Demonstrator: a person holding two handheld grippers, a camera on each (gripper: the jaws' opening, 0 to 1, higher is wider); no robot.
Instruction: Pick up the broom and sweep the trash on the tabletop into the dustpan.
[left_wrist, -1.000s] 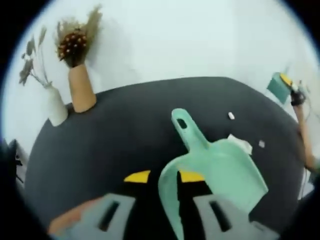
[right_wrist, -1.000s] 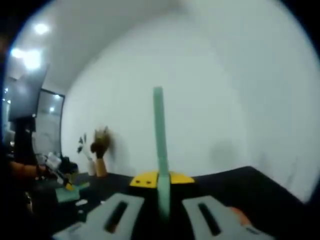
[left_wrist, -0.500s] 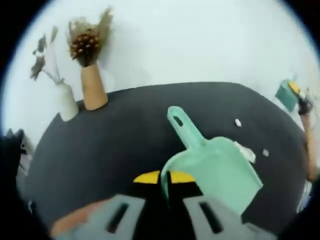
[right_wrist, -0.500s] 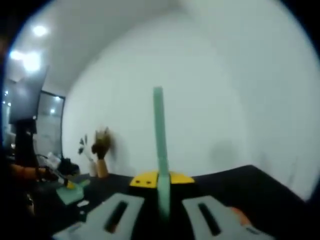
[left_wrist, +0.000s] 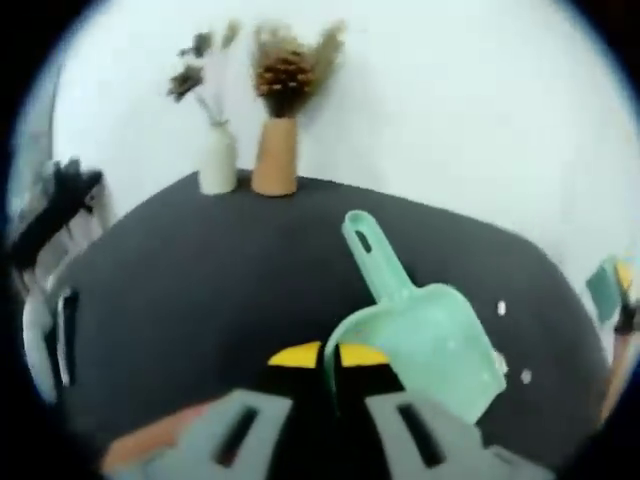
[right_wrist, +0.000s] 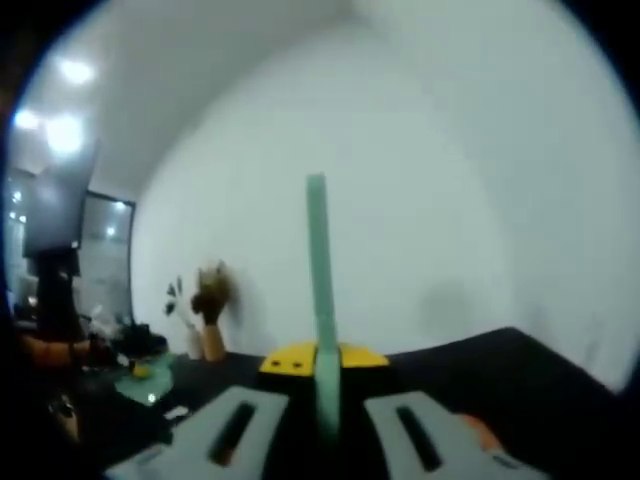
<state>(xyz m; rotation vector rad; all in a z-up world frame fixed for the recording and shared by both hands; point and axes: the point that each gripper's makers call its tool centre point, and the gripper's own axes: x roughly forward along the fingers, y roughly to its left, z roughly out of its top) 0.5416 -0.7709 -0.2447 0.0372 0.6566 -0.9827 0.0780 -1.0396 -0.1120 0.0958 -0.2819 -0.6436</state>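
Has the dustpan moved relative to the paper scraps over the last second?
Yes. The dustpan, clamped in the left gripper, has pulled back from the scraps; the scrap at its back wall earlier now lies past its mouth.

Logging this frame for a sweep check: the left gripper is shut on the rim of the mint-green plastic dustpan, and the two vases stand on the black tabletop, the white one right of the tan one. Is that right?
One thing is off. In the left gripper view the white vase stands left of the tan vase, not right. The rest holds: the left gripper is shut on the rim of the mint-green plastic dustpan, and both vases stand on the black tabletop.
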